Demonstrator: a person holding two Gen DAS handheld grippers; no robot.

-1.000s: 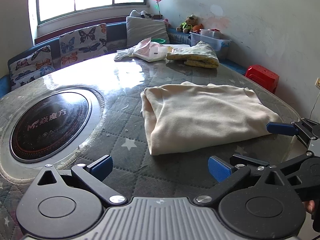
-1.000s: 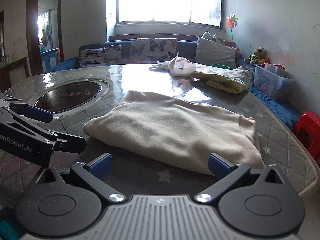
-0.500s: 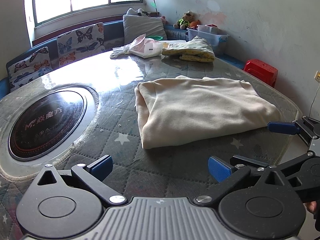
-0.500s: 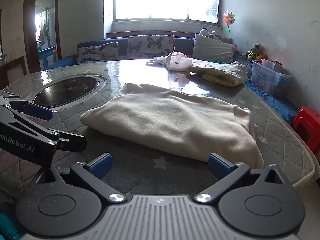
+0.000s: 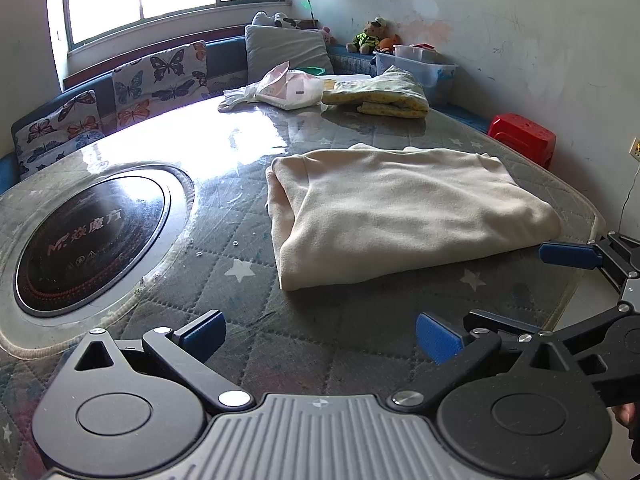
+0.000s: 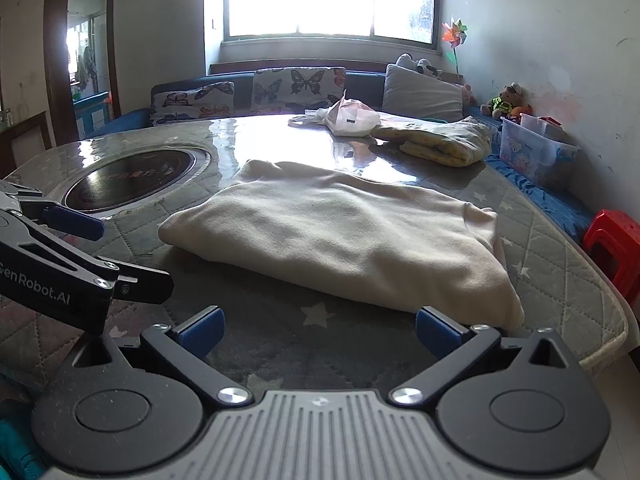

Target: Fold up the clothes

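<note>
— Where do we have the cream garment (image 5: 404, 208)?

— It lies folded on the bench (image 5: 240, 280), toward the right half, between the round inset cooktop (image 5: 88, 240) and the bench's right edge. Its near border sits a little back from the near edge, where we hold both tools.

— Which way does it run?

— Its long axis goes roughly across the bench, from the cooktop side toward the right edge. In the left wrist view the layered open edges face the cooktop, and the rounded fold end points to the right edge, near the red stool (image 5: 524, 136).

— And our tools?

— Our left tool (image 5: 320, 330) hangs over the near edge with its blue pads spread wide, holding nothing. Our right tool (image 6: 318, 330) is likewise spread apart and empty, just short of the garment's near border. Neither touches the cloth.

— Anything else on the bench?

— At the far edge we see a folded yellow blanket (image 6: 444, 140) and a white plastic bag (image 6: 352, 118) beside it, well apart from the garment.
</note>
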